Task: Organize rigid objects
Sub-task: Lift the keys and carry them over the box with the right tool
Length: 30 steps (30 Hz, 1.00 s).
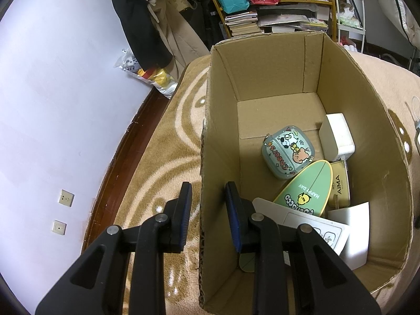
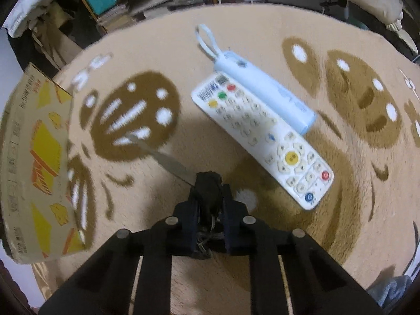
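Right wrist view: right gripper (image 2: 210, 197) clamped on a black-handled metal tool (image 2: 168, 160); cardboard box (image 2: 36, 157) lies left. Left gripper (image 1: 207, 204), jaws apart, straddles the box's left wall.

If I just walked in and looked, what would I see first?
Probably the big cardboard box on the mushroom-patterned rug, with a cartoon earbud case and a green Happy Day card inside. The left gripper straddles the box's near wall, open. On the rug beside the box lie a white remote and a pale blue tube, touching, while the right gripper clamps a dark-handled metal tool.
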Each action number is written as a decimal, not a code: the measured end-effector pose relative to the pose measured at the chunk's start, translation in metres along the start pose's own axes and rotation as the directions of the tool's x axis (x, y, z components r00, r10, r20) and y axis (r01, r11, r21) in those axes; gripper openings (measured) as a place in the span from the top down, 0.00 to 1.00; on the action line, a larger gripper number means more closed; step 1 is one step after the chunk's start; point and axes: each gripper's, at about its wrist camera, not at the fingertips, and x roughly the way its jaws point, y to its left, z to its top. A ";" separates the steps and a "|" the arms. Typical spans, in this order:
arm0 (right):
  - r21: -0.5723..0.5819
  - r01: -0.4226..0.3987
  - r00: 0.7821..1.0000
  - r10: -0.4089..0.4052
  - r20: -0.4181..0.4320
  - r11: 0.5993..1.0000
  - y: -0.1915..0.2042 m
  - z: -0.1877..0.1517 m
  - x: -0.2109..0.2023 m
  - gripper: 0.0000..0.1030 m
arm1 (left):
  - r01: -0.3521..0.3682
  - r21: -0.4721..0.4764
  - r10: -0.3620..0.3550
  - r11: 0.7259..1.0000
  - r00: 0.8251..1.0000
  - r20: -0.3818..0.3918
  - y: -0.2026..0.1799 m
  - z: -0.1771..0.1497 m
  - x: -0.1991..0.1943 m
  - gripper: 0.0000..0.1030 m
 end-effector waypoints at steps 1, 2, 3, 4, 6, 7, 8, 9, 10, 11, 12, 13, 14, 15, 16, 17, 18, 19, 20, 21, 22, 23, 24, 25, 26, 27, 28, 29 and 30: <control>0.013 -0.034 0.999 0.034 0.019 0.999 0.001 0.001 -0.004 0.85 | 0.001 0.000 -0.001 1.000 1.000 0.000 0.000 0.000 0.000 0.75; 0.014 -0.061 0.998 0.060 0.036 0.998 0.003 0.002 -0.009 0.85 | 0.002 -0.002 -0.002 1.000 1.000 -0.001 0.000 0.000 0.000 0.75; 0.005 -0.084 0.995 0.084 0.061 0.996 0.006 0.003 -0.014 0.85 | 0.002 -0.003 -0.002 1.000 1.000 -0.001 0.000 0.000 0.000 0.75; -0.006 -0.094 0.992 0.094 0.080 0.996 0.010 0.004 -0.018 0.86 | 0.003 -0.003 -0.003 1.000 1.000 -0.001 0.000 0.000 0.000 0.75; -0.035 -0.115 0.987 0.118 0.110 0.993 0.018 0.004 -0.026 0.89 | 0.003 -0.003 -0.003 1.000 1.000 -0.001 0.000 0.000 0.000 0.75; -0.049 -0.122 0.984 0.127 0.122 0.991 0.023 0.004 -0.030 0.89 | 0.003 -0.003 -0.003 1.000 1.000 -0.001 0.000 0.000 0.000 0.75; -0.059 -0.125 0.983 0.132 0.129 0.990 0.025 0.004 -0.032 0.89 | 0.004 -0.004 -0.004 1.000 1.000 -0.001 0.000 0.000 0.000 0.75; -0.070 -0.128 0.980 0.137 0.142 0.989 0.029 0.003 -0.036 0.89 | 0.004 -0.005 -0.004 1.000 1.000 -0.001 0.000 0.000 0.000 0.75; -0.080 -0.132 0.978 0.142 0.150 0.988 0.033 0.002 -0.038 0.89 | 0.004 -0.004 -0.004 1.000 1.000 -0.001 0.000 0.000 0.000 0.75; -0.086 -0.135 0.976 0.148 0.158 0.987 0.036 0.002 -0.039 0.89 | 0.003 -0.002 -0.003 1.000 1.000 -0.001 0.000 0.000 0.000 0.75; -0.089 -0.140 0.974 0.153 0.167 0.986 0.038 0.001 -0.041 0.89 | 0.004 -0.003 -0.004 1.000 1.000 0.000 0.001 0.000 0.000 0.75; -0.092 -0.144 0.972 0.159 0.174 0.985 0.037 0.001 -0.044 0.89 | 0.004 -0.005 -0.004 1.000 1.000 -0.001 0.000 0.000 0.000 0.75; -0.095 -0.150 0.969 0.165 0.183 0.984 0.039 0.002 -0.046 0.89 | 0.004 -0.005 -0.004 1.000 1.000 -0.002 0.000 0.000 0.000 0.75; -0.100 -0.157 0.965 0.174 0.196 0.983 0.044 0.005 -0.045 0.89 | 0.004 -0.004 -0.004 1.000 1.000 -0.001 0.000 0.000 0.000 0.75; -0.106 -0.161 0.961 0.181 0.211 0.981 0.045 0.006 -0.048 0.89 | 0.004 -0.005 -0.004 1.000 1.000 -0.001 0.000 0.000 0.000 0.75; -0.114 -0.166 0.957 0.188 0.222 0.979 0.044 0.007 -0.050 0.89 | 0.003 -0.005 -0.003 1.000 1.000 -0.002 0.000 -0.001 0.000 0.75; -0.126 -0.172 0.952 0.198 0.233 0.977 0.048 0.010 -0.052 0.89 | 0.002 -0.005 -0.002 1.000 1.000 -0.002 0.001 0.000 0.000 0.75; -0.136 -0.176 0.948 0.205 0.243 0.975 0.050 0.012 -0.056 0.89 | 0.002 -0.005 -0.002 1.000 1.000 -0.002 0.001 0.000 0.000 0.75; -0.146 -0.181 0.943 0.214 0.255 0.973 0.053 0.013 -0.059 0.89 | 0.003 -0.005 -0.003 1.000 1.000 -0.002 0.001 0.000 0.000 0.75; -0.158 -0.188 0.936 0.225 0.271 0.969 0.057 0.012 -0.063 0.89 | 0.003 -0.005 -0.003 1.000 1.000 -0.003 0.001 0.000 0.000 0.75; -0.167 -0.191 0.931 0.232 0.281 0.967 0.061 0.013 -0.065 0.89 | 0.003 -0.005 -0.003 1.000 1.000 -0.003 0.001 0.000 0.000 0.75; -0.175 -0.196 0.927 0.241 0.289 0.965 0.064 0.014 -0.068 0.89 | 0.003 -0.005 -0.003 1.000 1.000 -0.003 0.001 0.000 0.000 0.75; -0.184 -0.201 0.921 0.249 0.299 0.962 0.068 0.014 -0.072 0.89 | 0.003 -0.005 -0.003 1.000 1.000 -0.003 0.001 0.000 0.000 0.75; -0.192 -0.206 0.916 0.258 0.307 0.960 0.072 0.015 -0.075 0.89 | 0.003 -0.005 -0.003 1.000 1.000 -0.003 0.001 0.000 0.000 0.75; -0.204 -0.211 0.910 0.268 0.315 0.956 0.077 0.015 -0.080 0.89 | 0.002 -0.004 -0.002 1.000 1.000 -0.003 0.000 0.000 0.000 0.75; -0.212 -0.215 0.906 0.275 0.322 0.954 0.080 0.015 -0.083 0.89 | 0.003 -0.005 -0.003 1.000 1.000 -0.003 0.001 0.000 0.000 0.75; -0.223 -0.220 0.898 0.286 0.334 0.950 0.084 0.015 -0.088 0.89 | 0.003 -0.005 -0.003 1.000 1.000 -0.003 0.001 0.000 0.000 0.75; -0.233 -0.224 0.893 0.296 0.340 0.946 0.088 0.015 -0.091 0.89 | 0.003 -0.005 -0.003 1.000 1.000 -0.002 0.001 0.000 0.000 0.75; -0.247 -0.232 0.885 0.310 0.348 0.941 0.093 0.015 -0.097 0.89 | 0.003 -0.005 -0.003 1.000 1.000 -0.002 0.001 0.000 0.000 0.75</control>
